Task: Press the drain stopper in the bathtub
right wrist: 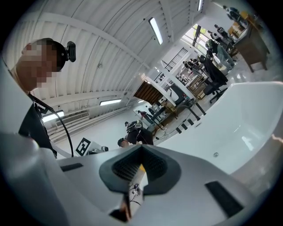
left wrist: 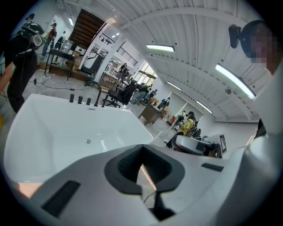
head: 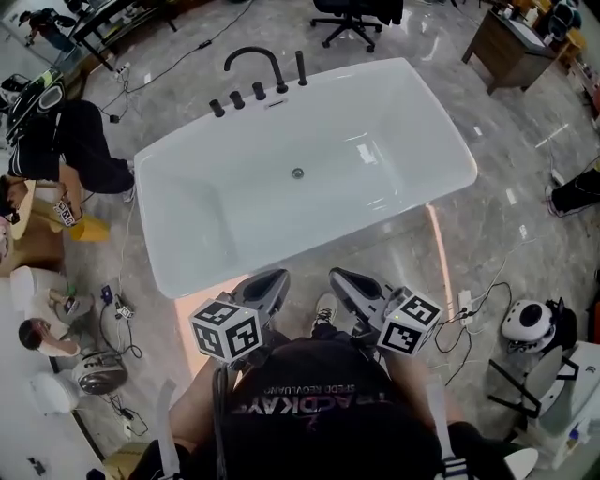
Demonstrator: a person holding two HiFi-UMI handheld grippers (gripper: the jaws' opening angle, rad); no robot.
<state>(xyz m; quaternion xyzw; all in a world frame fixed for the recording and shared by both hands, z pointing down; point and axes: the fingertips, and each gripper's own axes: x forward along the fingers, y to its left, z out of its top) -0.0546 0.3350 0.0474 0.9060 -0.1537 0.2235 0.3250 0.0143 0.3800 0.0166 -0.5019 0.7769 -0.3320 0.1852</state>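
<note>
A white freestanding bathtub (head: 234, 211) fills the middle of the head view. Its small round metal drain stopper (head: 297, 172) sits on the tub floor, and also shows as the drain stopper (left wrist: 88, 141) in the left gripper view and the drain stopper (right wrist: 216, 154) in the right gripper view. My left gripper (head: 269, 284) and right gripper (head: 345, 279) are held side by side above the floor just outside the tub's near rim, well short of the stopper. Both are shut with nothing between the jaws, as the left gripper (left wrist: 142, 153) and the right gripper (right wrist: 141, 151) show in their own views.
A black faucet (head: 255, 59) with several knobs stands on the tub's far rim. People (head: 56, 141) and gear crowd the floor at the left. A white headset (head: 527, 322) and cables (head: 473, 309) lie at the right. An office chair (head: 352, 19) and a desk (head: 511, 42) stand behind.
</note>
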